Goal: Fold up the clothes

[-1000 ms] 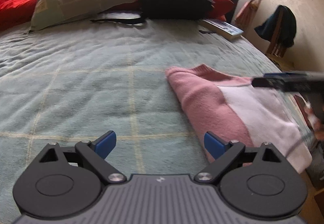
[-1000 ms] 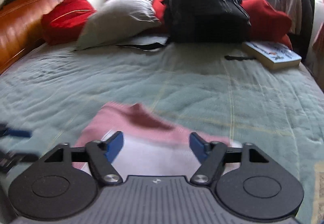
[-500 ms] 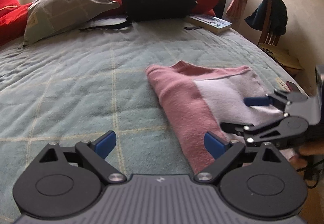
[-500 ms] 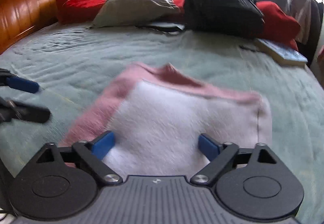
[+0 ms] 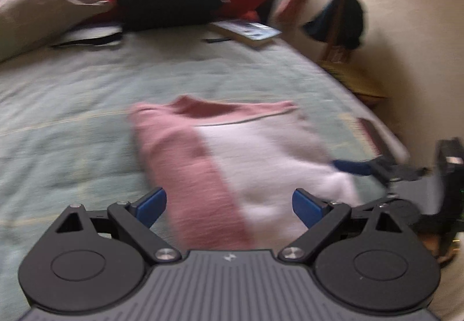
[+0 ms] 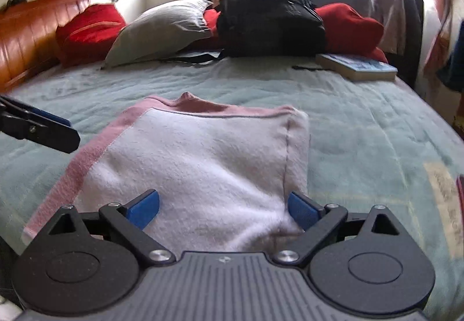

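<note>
Your 2 tongs, left tongs and right tongs, are spread wide, so pinch the pink and white top's near corners evenly.

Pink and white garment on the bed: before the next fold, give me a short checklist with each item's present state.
1. Pink and white garment lies flat on the green bedspread: ok.
2. Right hand-held gripper open, garment's near edge between its fingers, not pinched: ok.
3. Left hand-held gripper open over the pink side, nothing held: ok.
4. Bedspread beyond the garment bare for a fold: ok.
5. Book and black backpack well clear: ok.
6. Layers underneath aligned: cannot tell.
</note>
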`<state>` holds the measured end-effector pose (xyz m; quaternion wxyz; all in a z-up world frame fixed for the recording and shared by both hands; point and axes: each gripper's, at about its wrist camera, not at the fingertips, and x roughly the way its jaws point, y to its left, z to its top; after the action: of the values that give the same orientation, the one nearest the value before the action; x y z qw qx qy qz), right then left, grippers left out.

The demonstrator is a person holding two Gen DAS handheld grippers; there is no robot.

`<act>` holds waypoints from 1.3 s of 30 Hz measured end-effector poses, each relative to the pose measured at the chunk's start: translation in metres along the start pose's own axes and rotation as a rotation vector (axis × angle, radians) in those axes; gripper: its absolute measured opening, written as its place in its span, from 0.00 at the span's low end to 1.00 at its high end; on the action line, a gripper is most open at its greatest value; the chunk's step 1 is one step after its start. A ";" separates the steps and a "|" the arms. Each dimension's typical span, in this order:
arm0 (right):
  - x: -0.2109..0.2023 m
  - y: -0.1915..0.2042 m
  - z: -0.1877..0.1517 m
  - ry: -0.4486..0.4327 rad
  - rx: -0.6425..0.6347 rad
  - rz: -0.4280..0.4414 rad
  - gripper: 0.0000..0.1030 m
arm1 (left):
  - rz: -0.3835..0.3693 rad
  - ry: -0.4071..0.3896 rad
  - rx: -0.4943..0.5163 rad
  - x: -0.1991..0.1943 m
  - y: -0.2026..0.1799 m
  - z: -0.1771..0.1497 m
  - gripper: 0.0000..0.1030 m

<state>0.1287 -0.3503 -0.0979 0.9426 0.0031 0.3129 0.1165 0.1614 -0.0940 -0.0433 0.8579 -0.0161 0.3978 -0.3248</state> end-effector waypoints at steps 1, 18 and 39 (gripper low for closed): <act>-0.002 -0.001 -0.001 -0.008 0.013 0.005 0.95 | -0.023 0.002 0.009 0.004 -0.004 0.000 0.91; -0.057 0.039 -0.009 -0.058 0.037 0.169 0.98 | 0.113 0.010 -0.007 -0.015 -0.006 -0.014 0.96; -0.049 0.076 -0.021 0.021 -0.005 0.056 0.97 | 0.224 -0.004 -0.007 -0.046 0.002 -0.041 0.96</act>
<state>0.0622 -0.2889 -0.0802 0.9357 0.0085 0.3221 0.1436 0.1120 -0.0569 -0.0403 0.8895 0.0246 0.3966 -0.2255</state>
